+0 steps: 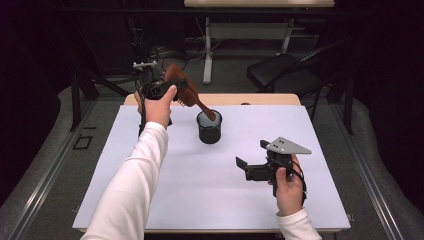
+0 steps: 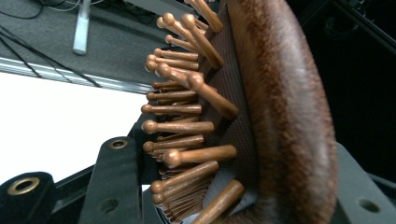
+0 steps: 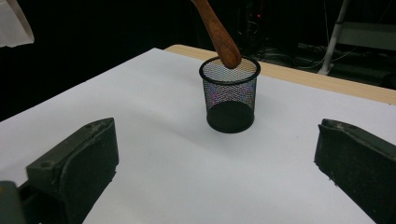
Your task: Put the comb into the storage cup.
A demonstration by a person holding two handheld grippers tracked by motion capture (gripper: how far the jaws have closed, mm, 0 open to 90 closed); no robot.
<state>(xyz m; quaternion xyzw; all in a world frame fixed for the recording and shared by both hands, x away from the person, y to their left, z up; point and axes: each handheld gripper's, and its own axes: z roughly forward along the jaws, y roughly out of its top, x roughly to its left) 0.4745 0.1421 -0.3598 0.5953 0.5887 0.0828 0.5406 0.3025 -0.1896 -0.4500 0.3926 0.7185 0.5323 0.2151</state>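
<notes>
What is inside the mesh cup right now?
The hairbrush handle tip is just entering the mesh cup at its rim; through the mesh nothing else shows, though the dark bottom stays unclear.

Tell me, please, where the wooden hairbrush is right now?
In the high view the hairbrush is held tilted in the left gripper at the table's far left, its handle tip dipping into the black mesh cup.

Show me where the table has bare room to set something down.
Bare sheet runs wide in front of the cup, between the left sleeve and the right hand-held gripper, and right of the cup too. It is crowded at the cup, where the brush handle dips in.
</notes>
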